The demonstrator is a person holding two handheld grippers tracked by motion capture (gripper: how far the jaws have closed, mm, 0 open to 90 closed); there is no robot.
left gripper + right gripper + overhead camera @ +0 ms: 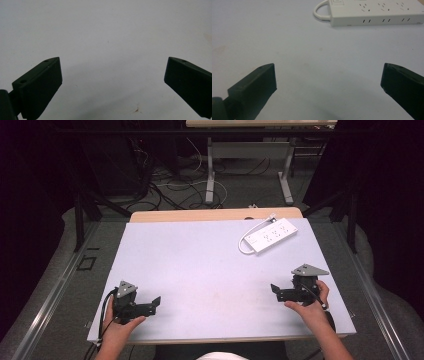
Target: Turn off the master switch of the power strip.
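White power strip (270,235) lies at the table's (200,265) far right, cord looped beside it, well apart from both your tools. Your left gripper (153,304) and right gripper (275,290) sit near the front edge (jaws spread wide, gripping nothing).

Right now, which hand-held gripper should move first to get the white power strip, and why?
Probably the right hand-held gripper: ease it forward toward the power strip. Its jaws stand wide open with nothing between them, and the strip lies ahead on the far right of the table. The left hand-held gripper, also open, sits much farther away.
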